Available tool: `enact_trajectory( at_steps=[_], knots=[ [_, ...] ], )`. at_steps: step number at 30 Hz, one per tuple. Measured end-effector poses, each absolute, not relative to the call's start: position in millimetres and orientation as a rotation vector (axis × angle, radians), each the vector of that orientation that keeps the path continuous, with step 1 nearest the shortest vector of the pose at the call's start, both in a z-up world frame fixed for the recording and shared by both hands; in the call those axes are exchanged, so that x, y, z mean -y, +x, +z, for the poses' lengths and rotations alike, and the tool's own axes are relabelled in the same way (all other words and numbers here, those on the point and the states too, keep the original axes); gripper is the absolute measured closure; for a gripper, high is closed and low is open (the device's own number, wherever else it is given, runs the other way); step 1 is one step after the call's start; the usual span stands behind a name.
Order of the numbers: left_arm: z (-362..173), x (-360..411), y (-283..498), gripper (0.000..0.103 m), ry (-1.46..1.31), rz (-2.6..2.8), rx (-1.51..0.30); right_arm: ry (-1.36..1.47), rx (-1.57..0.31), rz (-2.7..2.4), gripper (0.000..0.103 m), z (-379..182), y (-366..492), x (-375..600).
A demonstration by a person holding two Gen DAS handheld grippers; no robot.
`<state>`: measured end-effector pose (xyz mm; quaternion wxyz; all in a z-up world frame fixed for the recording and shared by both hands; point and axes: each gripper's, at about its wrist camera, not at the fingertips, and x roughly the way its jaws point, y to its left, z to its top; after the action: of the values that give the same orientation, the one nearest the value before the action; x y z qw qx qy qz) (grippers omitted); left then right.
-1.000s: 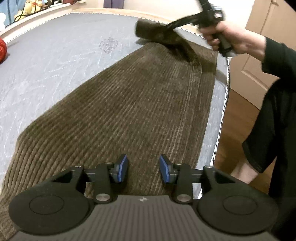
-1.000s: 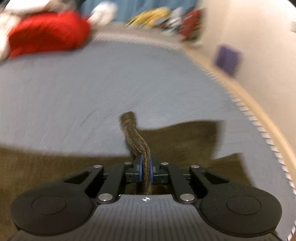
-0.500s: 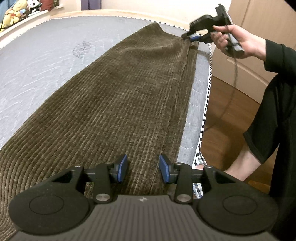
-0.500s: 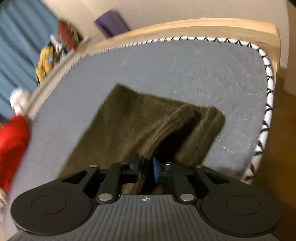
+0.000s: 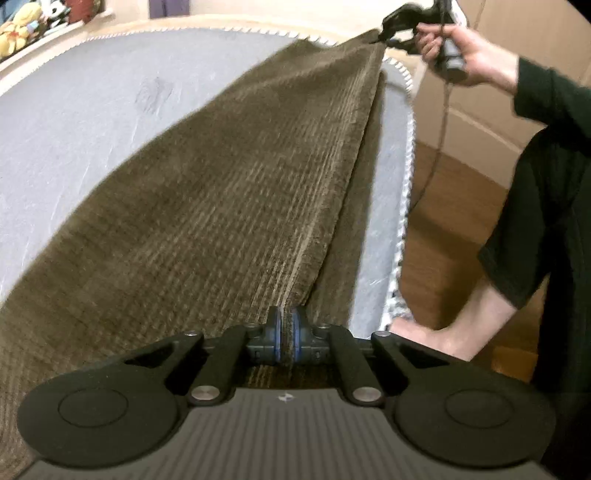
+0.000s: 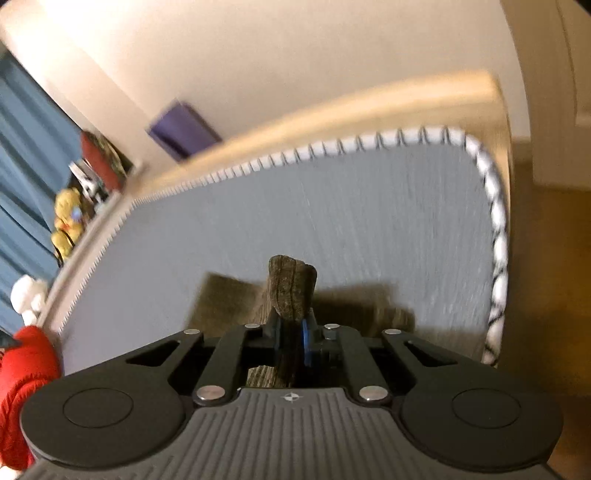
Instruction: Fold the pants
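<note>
Brown corduroy pants (image 5: 221, 184) lie lengthwise on the grey mattress (image 5: 74, 129), folded leg over leg. My left gripper (image 5: 285, 332) is shut on the near end of the top layer's right-hand edge. At the far end, a hand holds my right gripper (image 5: 388, 35) on the hem corner, and the edge runs taut and raised between the two. In the right wrist view the jaws of the right gripper (image 6: 291, 332) are closing on a bunched tip of the pants (image 6: 291, 291), which sticks up past the blue pads. The mattress (image 6: 332, 221) lies beyond.
The mattress edge with black-and-white piping (image 5: 404, 192) runs close on the right, with wooden floor (image 5: 443, 221) and a person's leg (image 5: 461, 317) beyond. A wooden bed frame (image 6: 369, 107), soft toys (image 6: 66, 221), a purple object (image 6: 181, 129) and a red item (image 6: 26, 373) line the far sides.
My left gripper has gone from open to shut on the pants' near edge. The right gripper opened briefly, closed again on the hem corner and rolled; the cloth edge now rises off the mattress.
</note>
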<state>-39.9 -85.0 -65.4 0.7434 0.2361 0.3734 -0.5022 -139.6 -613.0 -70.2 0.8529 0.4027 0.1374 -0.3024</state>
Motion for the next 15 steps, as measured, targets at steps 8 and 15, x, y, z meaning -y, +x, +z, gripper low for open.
enact_trajectory(
  at_steps=[8, 15],
  knots=[
    [-79.3, 85.1, -60.7, 0.096, 0.626, -1.188, -0.817, 0.881, -0.530, -0.741, 0.091, -111.6, -133.4, 642.4],
    [-36.0, 41.0, -40.6, 0.064, 0.444, -1.177, -0.760, 0.665, -0.404, -0.895, 0.070, -74.4, -136.8, 616.1]
  ],
)
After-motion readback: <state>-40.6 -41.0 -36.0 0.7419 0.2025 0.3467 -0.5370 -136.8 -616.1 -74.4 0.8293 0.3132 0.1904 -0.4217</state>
